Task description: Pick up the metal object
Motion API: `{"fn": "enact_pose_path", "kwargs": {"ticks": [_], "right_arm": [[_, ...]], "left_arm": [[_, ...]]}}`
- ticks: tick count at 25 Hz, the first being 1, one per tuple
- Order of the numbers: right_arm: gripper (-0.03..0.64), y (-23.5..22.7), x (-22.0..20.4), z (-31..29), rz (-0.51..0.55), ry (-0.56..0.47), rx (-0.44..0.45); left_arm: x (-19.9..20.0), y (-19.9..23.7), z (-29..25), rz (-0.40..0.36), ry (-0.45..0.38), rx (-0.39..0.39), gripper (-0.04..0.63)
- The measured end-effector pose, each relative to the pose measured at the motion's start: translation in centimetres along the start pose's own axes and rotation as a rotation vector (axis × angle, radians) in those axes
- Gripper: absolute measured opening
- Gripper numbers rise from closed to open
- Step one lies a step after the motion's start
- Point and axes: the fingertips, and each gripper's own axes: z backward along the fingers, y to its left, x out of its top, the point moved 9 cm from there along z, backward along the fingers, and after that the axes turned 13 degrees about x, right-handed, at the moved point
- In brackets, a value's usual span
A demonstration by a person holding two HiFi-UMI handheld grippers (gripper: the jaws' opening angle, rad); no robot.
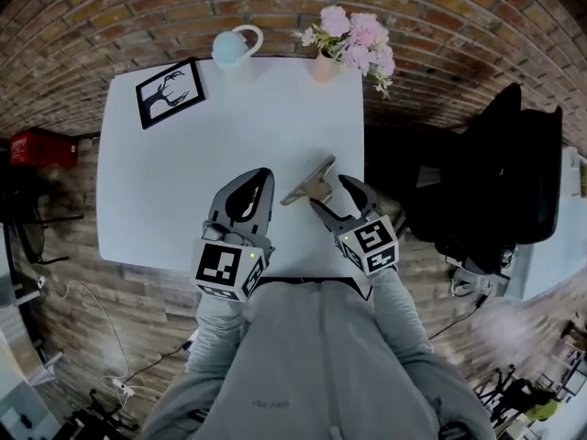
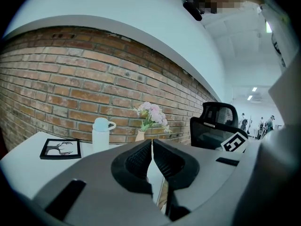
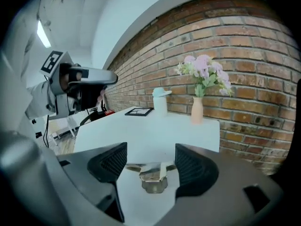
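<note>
Nearest to me are my grey sleeves, each hand holding a grey two-jaw gripper with a black-and-white marker cube at its back. My left gripper (image 1: 265, 174) (image 2: 152, 142) hovers over the near part of the square white table (image 1: 183, 181). Its black ribbed fingers are pressed together with nothing between them.

My right gripper (image 1: 328, 193) (image 3: 151, 149) sits just beside it, at the table's near right corner, with its fingers spread wide. Between them lies the shiny silver T-shaped metal object (image 1: 310, 181) (image 3: 153, 175), flat on the tabletop. Its short stem points toward me and its long bar runs across, beyond the stem. In the right gripper view, neither ribbed pad touches it; there is a clear gap on each side.

Farther off, at the table's far left corner, a black-framed picture of antlers (image 1: 171, 92) lies flat. Along the far edge stands a white bottle with a pale blue lid and a loop handle (image 1: 234, 46). To its right is a peach vase holding pink flowers (image 1: 353, 42). A red-brown brick wall (image 2: 70, 79) rises behind the table. A black office chair (image 1: 500, 172) stands apart from the table on its right side.
</note>
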Motion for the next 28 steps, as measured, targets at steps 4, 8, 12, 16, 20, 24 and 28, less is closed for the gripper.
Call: {"fn": "enact_pose_path", "kwargs": {"ticks": [4, 8, 12, 16, 20, 24, 28], "right_arm": [[0.307, -0.3, -2.0, -1.6, -0.012, 0.058, -0.006], [0.311, -0.7, -3.7, -2.9, -0.021, 0.105, -0.011], [0.311, -0.8, -5.1, -4.3, -0.02, 0.158, -0.004], [0.311, -0.8, -6.1, -5.2, -0.003, 0.189, -0.018], [0.311, -0.9, -6.3, -5.7, 0.029, 0.214, -0.053], [0.311, -1.1, -6.6, -6.1, 0.059, 0.237, -0.046], [0.311, -1.1, -6.5, -6.1, 0.057, 0.237, -0.032]], "left_arm": [[-0.6, 0.2, -0.1, 0.006, 0.013, -0.001, 0.032], [-1.1, 0.4, -0.3, 0.011, 0.022, -0.004, 0.032], [-1.7, 0.5, -0.4, 0.015, 0.038, -0.006, 0.032], [-2.2, 0.6, -0.5, 0.017, 0.049, -0.006, 0.033], [-2.6, 0.6, -0.4, 0.017, 0.057, -0.006, 0.032], [-3.0, 0.6, 0.0, 0.022, 0.062, -0.001, 0.032], [-3.2, 0.5, 0.3, 0.026, 0.067, 0.005, 0.032]]}}
